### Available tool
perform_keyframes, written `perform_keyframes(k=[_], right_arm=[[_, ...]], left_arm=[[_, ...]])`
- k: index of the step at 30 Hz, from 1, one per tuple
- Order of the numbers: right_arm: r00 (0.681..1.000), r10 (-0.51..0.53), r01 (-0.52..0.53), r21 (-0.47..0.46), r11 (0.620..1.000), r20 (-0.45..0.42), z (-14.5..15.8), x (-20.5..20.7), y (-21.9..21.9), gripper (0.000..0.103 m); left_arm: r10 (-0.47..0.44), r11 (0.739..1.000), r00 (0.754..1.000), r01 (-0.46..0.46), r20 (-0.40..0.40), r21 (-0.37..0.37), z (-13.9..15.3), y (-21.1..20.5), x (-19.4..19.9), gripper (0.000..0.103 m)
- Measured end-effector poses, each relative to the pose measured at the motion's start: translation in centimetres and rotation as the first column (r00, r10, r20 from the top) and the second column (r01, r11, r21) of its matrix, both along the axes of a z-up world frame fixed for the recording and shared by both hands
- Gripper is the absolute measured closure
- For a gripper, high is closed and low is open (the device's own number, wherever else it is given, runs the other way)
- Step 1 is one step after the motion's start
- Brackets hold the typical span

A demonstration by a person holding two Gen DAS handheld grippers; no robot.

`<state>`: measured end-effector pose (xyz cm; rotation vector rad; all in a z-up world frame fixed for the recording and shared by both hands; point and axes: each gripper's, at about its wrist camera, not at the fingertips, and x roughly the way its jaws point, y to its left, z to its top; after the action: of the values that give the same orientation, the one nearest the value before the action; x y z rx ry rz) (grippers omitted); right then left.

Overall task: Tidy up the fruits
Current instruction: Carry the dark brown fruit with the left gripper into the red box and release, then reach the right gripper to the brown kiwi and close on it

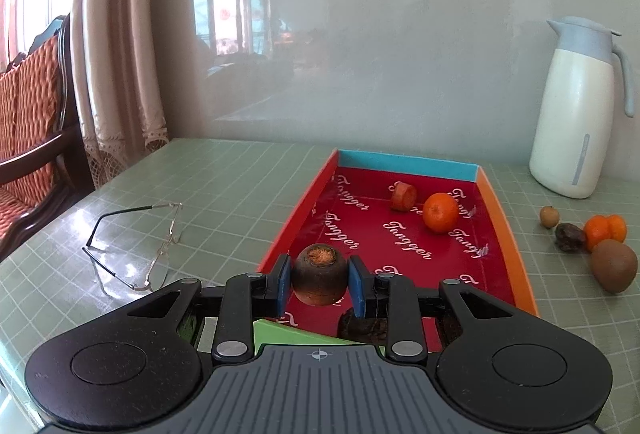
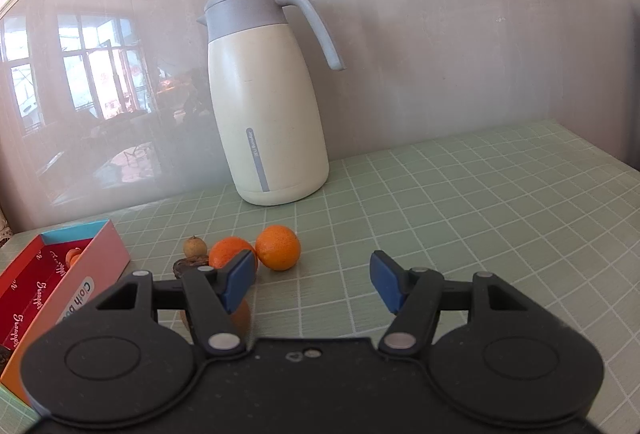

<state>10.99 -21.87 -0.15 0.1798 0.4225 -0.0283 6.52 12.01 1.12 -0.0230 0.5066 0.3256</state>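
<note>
While hovering over the red tray (image 1: pixel 508 234):
Left hand-held gripper (image 1: pixel 320 280): pinching a dark carrot stub (image 1: pixel 319 274) (cut end showing).
Right hand-held gripper (image 2: pixel 312 280): spread, empty, above the bench (image 2: pixel 480 201).

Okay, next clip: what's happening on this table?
A person is sorting fruit into a red box. The left gripper holds a dark brown fruit over the box's near end, where an orange already lies. The right gripper hangs open near two oranges on the table by a white jug.

Tangerine (image 1: pixel 440 212) in box (image 1: pixel 508 230) (jug (image 1: pixel 572 113) behind)
</note>
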Motion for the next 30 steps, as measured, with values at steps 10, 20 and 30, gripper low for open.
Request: perform_keyframes(k=[10,20,30], right_arm=[[1.000,-0.014,0.014,0.008,1.000,0.007,0.1,-0.4,-1.1,0.039],[1.000,-0.017,0.017,0.010,1.000,0.009,0.2,-0.6,-1.4,0.039],[1.000,0.001,-0.001,0.012,1.000,0.009,0.2,-0.6,-1.0,0.038]], left_arm=[[0.026,1.000,1.000,-0.027,0.016,0.010,0.0,-0.6,-0.2,0.035],[0.005,0.999,0.999,-0.007,0.054,0.032,0.4,-1.6,-0.7,0.023],[0.011,0.999,0.996,-0.014,0.086,0.037,1.0,-1.9,-2.4,0.023]])
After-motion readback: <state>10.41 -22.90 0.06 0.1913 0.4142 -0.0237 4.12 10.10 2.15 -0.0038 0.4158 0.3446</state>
